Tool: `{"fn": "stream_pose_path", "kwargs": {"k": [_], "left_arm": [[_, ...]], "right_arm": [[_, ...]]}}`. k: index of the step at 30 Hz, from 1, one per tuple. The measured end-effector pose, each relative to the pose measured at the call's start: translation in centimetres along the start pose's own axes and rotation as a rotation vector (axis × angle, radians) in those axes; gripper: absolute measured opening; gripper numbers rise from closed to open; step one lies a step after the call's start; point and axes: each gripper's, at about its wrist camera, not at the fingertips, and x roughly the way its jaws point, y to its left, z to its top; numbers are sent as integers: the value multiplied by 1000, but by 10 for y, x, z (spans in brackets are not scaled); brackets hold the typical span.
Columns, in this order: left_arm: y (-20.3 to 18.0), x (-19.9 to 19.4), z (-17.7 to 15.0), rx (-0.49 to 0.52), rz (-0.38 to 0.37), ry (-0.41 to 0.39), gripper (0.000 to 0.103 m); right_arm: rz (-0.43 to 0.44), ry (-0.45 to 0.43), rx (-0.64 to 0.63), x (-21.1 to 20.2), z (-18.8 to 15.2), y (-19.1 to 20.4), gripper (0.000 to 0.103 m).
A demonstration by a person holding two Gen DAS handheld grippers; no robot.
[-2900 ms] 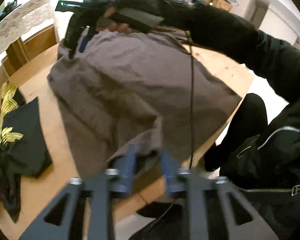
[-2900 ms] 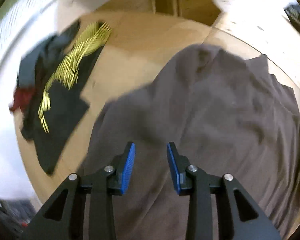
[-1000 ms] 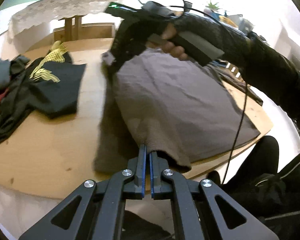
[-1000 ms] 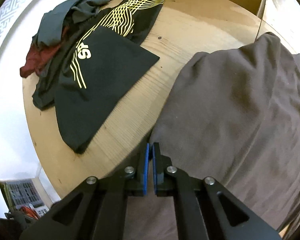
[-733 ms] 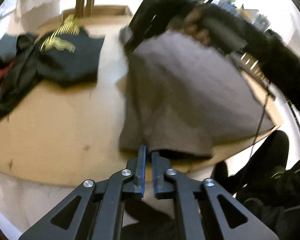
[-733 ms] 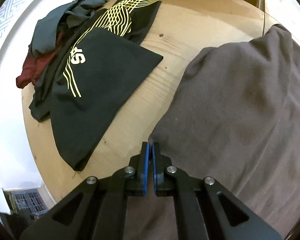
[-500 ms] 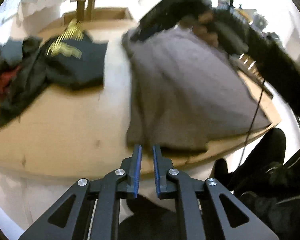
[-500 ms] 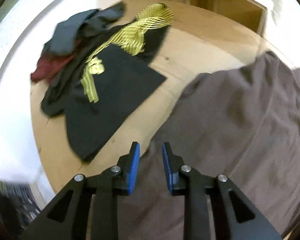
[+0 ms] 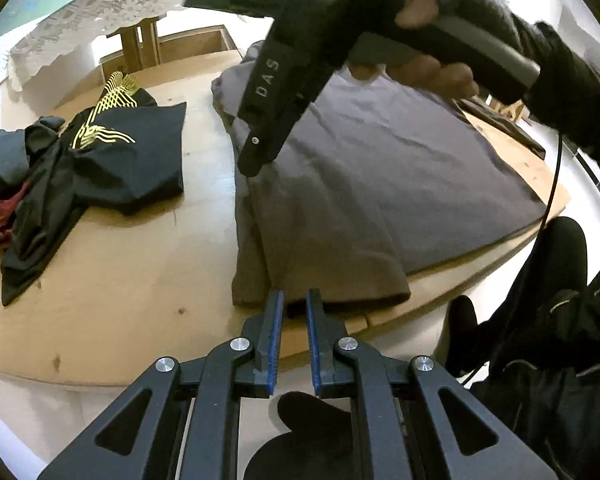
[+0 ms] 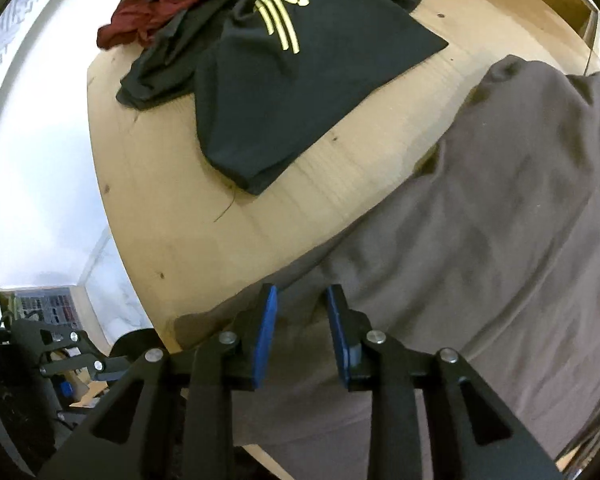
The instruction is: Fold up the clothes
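A grey garment (image 9: 372,184) lies spread on the round wooden table (image 9: 112,288), its left side folded over in a long flap. My left gripper (image 9: 293,308) stands open just short of the garment's near hem, holding nothing. My right gripper (image 10: 301,304) is open too, hovering over the grey garment (image 10: 500,248) near its left edge. In the left wrist view the right gripper (image 9: 256,160) hangs above the fold, held by a gloved hand (image 9: 420,68).
A black shirt with yellow stripes (image 10: 300,80) lies on the table to the left, beside dark green and red clothes (image 10: 156,12). A person's dark legs (image 9: 540,300) are at the table's right edge. A lace-covered table (image 9: 100,12) stands behind.
Both grippers were shut on the grey garment's edge a second ago and carried it over. They have since opened and let go, and both have drawn back from the cloth.
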Motion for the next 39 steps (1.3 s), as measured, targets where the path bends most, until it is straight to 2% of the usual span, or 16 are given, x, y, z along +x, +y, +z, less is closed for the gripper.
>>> {"fn": "stream_pose_path", "kwargs": {"k": [4, 10, 13, 20, 24, 27, 29, 31, 33, 35, 37, 39], "left_arm": [[-4, 8, 0, 22, -1, 7, 14], [-5, 11, -4, 46, 5, -4, 12], [-6, 10, -6, 59, 5, -14, 6], [-5, 1, -8, 60, -5, -52, 1], [1, -5, -4, 59, 25, -66, 1], [10, -6, -5, 37, 60, -55, 1], [16, -7, -8, 20, 53, -33, 1], [15, -12, -4, 11, 20, -47, 1], [14, -16, 4, -1, -20, -75, 1], [6, -10, 18, 32, -43, -95, 1], [0, 7, 31, 67, -66, -83, 4], [4, 30, 34, 71, -32, -26, 5]], "right_arm": [[-20, 34, -7, 9, -1, 14, 31], [-31, 62, 40, 21, 6, 17, 31], [-20, 41, 37, 20, 6, 18, 4], [17, -45, 56, 9, 4, 17, 3], [61, -122, 81, -5, 13, 15, 2], [17, -162, 60, -9, 21, 21, 3], [-18, -151, 17, -4, 16, 16, 12], [-6, -145, 2, -4, 7, 8, 21], [20, -142, -1, -6, -1, 1, 22], [35, -146, 24, 3, -6, -5, 22], [33, -130, 43, 19, -15, -14, 22], [68, -132, 44, 11, -29, -31, 22]]}}
